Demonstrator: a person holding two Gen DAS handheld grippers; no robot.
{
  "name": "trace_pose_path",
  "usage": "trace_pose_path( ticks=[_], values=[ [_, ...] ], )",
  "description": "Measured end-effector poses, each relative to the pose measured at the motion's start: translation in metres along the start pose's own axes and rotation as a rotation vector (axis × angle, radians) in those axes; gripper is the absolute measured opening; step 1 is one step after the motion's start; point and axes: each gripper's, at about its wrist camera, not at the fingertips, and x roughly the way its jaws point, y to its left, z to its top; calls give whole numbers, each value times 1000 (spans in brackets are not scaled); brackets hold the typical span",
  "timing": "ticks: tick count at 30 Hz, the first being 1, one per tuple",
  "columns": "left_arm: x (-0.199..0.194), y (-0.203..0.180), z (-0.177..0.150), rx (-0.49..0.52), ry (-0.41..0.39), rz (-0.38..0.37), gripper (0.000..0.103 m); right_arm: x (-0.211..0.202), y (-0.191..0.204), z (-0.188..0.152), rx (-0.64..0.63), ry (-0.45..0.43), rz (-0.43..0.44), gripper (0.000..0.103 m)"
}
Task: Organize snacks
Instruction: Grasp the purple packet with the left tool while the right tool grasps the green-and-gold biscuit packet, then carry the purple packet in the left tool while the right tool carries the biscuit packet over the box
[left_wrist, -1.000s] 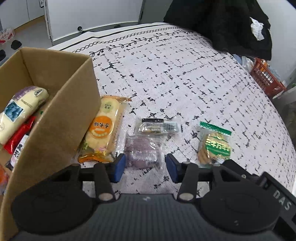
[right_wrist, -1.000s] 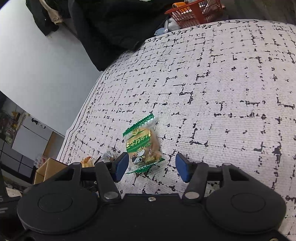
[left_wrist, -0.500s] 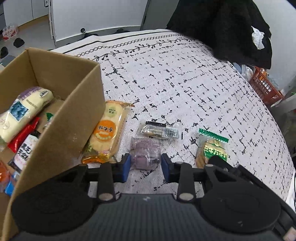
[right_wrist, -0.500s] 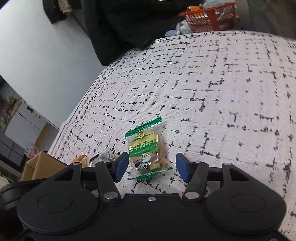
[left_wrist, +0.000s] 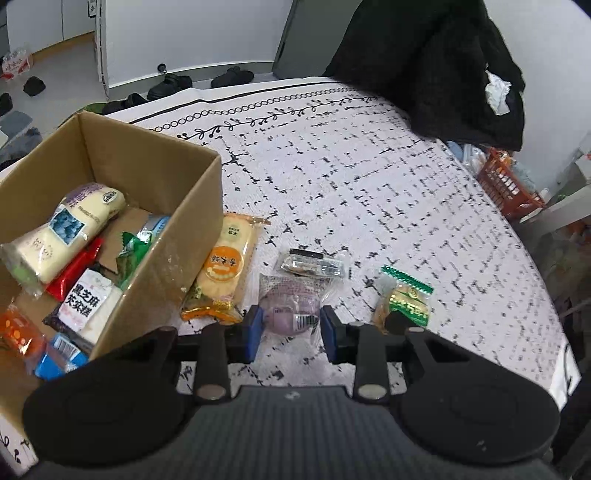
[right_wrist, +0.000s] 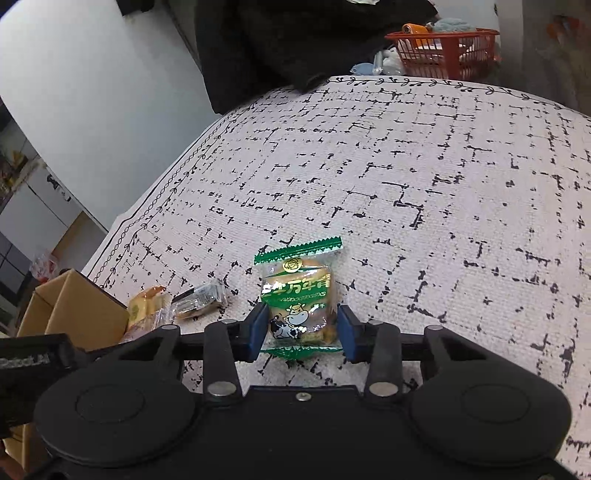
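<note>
My left gripper (left_wrist: 291, 324) is shut on a purple snack pack (left_wrist: 290, 305), its blue pads pressing both sides. My right gripper (right_wrist: 300, 331) is shut on a green cow-print biscuit pack (right_wrist: 298, 298), also in the left wrist view (left_wrist: 406, 300). An orange-yellow rice cracker pack (left_wrist: 224, 268) and a small clear-black packet (left_wrist: 312, 263) lie on the patterned cloth (left_wrist: 369, 177). A cardboard box (left_wrist: 155, 258) at left holds several snacks.
A black garment (left_wrist: 436, 62) hangs over the far right of the table. A red basket (right_wrist: 443, 51) stands beyond the table edge. Shoes (left_wrist: 166, 83) lie on the floor behind.
Both grippers closed from open onto their packs: left on the purple pack, right on the green biscuit pack. The left view rose, showing more of the box inside.
</note>
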Motion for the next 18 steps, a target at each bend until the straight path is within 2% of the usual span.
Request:
trace_pose_path(
  ticks=[6,18],
  values=[
    [-23,6,1,5,-29,-6,32,-19,9,4,-3,-29,30,39],
    [-80,22,5,-12,-115,-24,31,-57,39,1,-18,-63,162,39]
  ],
)
